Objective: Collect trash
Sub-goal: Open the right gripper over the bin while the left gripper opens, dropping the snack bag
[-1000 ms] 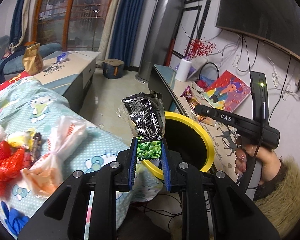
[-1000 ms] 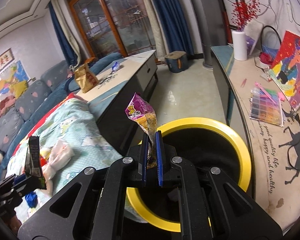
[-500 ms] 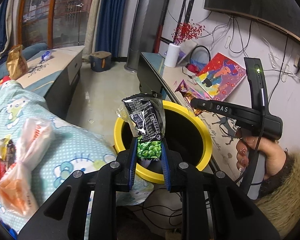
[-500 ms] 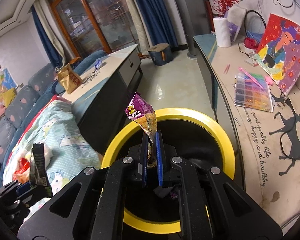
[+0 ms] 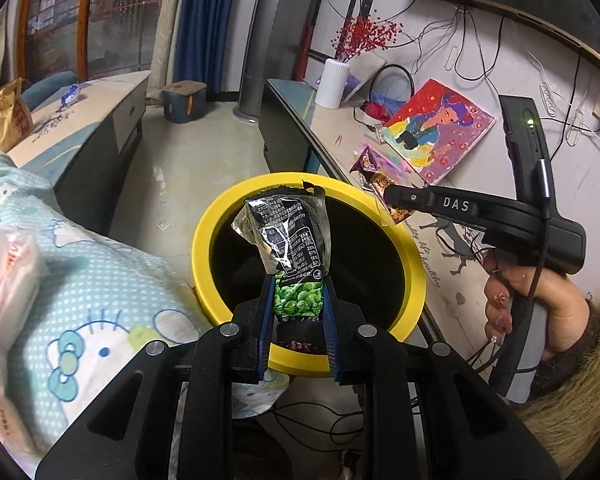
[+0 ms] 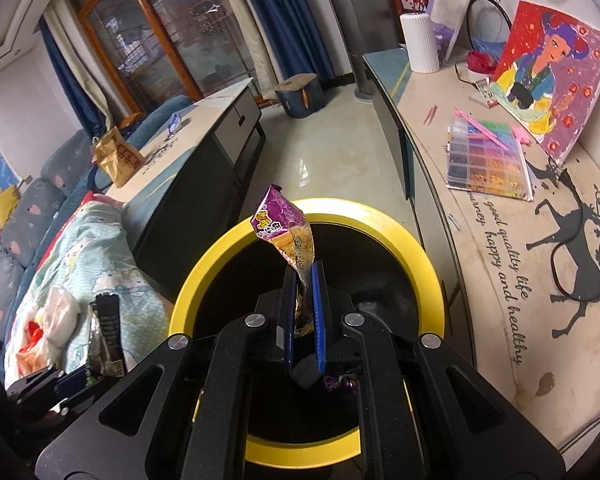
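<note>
Left gripper [image 5: 298, 312]: clamped on black-green snack wrapper [image 5: 290, 236]; right gripper [image 6: 302, 312]: clamped on purple wrapper [image 6: 286, 228]
Bin [image 6: 428, 272]: yellow-rimmed, below both
Bedding [image 5: 100, 280]: alongside bin; plastic bags [image 6: 56, 320] atop

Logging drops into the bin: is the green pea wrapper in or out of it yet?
Out. The pea wrapper is pinched upright in the left tool, above the yellow-rimmed bin.

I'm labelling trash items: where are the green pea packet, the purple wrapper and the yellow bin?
green pea packet [image 5: 298, 300], left wrist view, green lower part.
purple wrapper [image 6: 274, 216], right wrist view, purple top.
yellow bin [image 6: 428, 264], right wrist view, right rim.
</note>
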Motion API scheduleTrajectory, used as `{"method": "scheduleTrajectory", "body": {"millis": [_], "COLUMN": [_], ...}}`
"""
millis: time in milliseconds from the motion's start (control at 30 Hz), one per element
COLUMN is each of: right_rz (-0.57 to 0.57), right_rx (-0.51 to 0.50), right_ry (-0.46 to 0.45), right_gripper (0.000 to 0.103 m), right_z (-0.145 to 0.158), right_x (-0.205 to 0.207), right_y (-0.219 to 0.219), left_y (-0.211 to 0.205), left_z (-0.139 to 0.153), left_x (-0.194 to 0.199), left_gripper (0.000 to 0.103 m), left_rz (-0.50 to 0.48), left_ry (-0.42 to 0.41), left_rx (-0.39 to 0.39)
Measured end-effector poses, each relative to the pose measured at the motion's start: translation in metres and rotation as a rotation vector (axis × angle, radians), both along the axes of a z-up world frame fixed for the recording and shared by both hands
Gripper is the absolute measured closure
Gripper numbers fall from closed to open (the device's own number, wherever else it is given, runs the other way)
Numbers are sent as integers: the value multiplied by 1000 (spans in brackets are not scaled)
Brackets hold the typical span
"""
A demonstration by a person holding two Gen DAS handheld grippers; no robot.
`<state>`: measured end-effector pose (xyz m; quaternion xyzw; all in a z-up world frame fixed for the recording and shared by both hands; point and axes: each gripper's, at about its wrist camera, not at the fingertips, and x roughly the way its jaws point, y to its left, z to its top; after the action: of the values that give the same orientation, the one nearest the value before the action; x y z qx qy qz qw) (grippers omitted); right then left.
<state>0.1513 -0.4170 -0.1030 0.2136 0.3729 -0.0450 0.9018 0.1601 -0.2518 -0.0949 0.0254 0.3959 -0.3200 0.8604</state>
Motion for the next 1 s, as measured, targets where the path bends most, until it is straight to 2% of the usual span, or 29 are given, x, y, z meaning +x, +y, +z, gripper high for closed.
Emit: {"method": "scheduleTrajectory", "body": {"millis": [100, 167, 233, 267, 300, 367, 433, 500, 633, 1000], "right_rz": [-3, -10, -27, -34, -44, -47, -59, -58, -32, 57], "right_rx": [16, 30, 49, 55, 57, 49, 31, 16, -1, -22], "right_ry": [19, 34, 46, 48, 45, 40, 23, 9, -17, -90], "right_gripper": [94, 85, 67, 64, 63, 57, 48, 44, 35, 31], "right_z": [-6, -10, -13, -14, -13, -11, -6, -2, 7, 35], "right_x": [1, 2, 1, 1, 0, 0, -2, -3, -3, -5], "right_y": [-3, -6, -9, -9, -10, -10, -7, -3, 10, 53], "left_y": [-6, -9, -10, -7, -5, -1, 6, 14, 31, 86], "left_z": [-6, -10, -13, -14, -14, -12, -6, 2, 14, 44], "left_x": [8, 12, 14, 14, 14, 11, 6, 1, -6, -23], "left_gripper": [80, 74, 42, 32, 29, 17, 11, 7, 7, 7], "left_rz": [-8, -22, -19, -14, -9, 12, 35, 56, 118, 254], "left_ry": [23, 28, 19, 21, 25, 18, -5, -29, -58, -131], "left_rx": [-17, -31, -38, -51, -63, -67, -65, -70, -66, -80]}}
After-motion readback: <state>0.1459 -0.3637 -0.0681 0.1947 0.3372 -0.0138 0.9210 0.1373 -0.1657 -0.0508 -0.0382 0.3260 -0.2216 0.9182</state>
